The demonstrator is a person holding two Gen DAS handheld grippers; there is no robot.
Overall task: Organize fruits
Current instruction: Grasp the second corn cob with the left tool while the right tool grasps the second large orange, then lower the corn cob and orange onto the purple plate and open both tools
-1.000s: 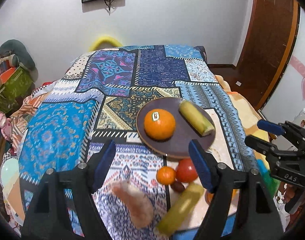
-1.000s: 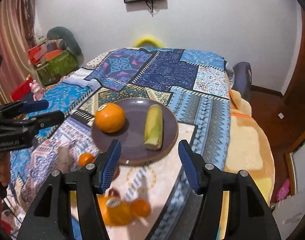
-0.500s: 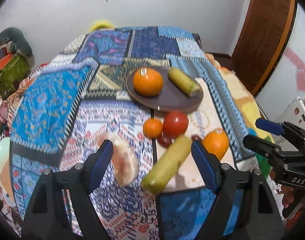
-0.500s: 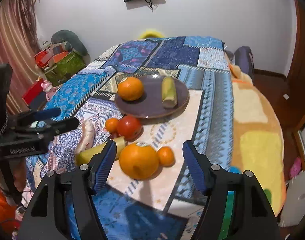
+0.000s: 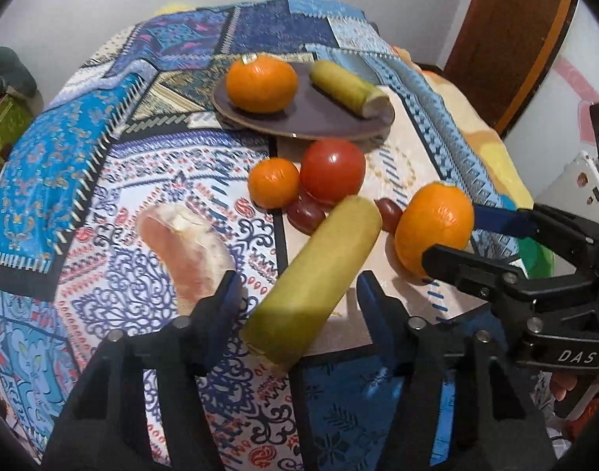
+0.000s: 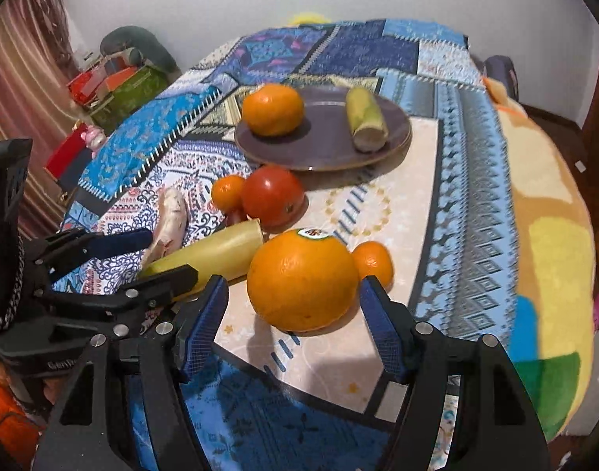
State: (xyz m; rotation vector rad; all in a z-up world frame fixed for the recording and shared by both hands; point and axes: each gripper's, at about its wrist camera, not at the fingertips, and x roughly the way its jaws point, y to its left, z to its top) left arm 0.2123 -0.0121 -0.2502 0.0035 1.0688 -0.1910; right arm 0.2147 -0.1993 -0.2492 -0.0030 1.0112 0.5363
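On the patterned bedspread a brown plate [image 5: 323,117] holds an orange [image 5: 261,83] and a short yellow-green banana piece [image 5: 348,88]. In front lie a red tomato [image 5: 332,170], a small mandarin [image 5: 273,182], dark grapes [image 5: 305,214], a long yellow-green banana piece [image 5: 319,271], a pink peeled segment [image 5: 185,241] and a big orange [image 6: 303,278]. My left gripper [image 5: 297,294] is open around the near end of the long banana piece. My right gripper [image 6: 293,302] is open around the big orange, with a second small mandarin [image 6: 372,263] behind it.
The fruit lies near the bed's front edge. A yellow-orange blanket [image 6: 550,204] drapes the bed's right side. Boxes and bags [image 6: 114,86] stand on the floor at the left. A brown door [image 5: 507,35] is at the right.
Both grippers have moved down and in toward the loose fruit: the left now brackets the long banana piece, the right brackets the big orange. Both stay open.
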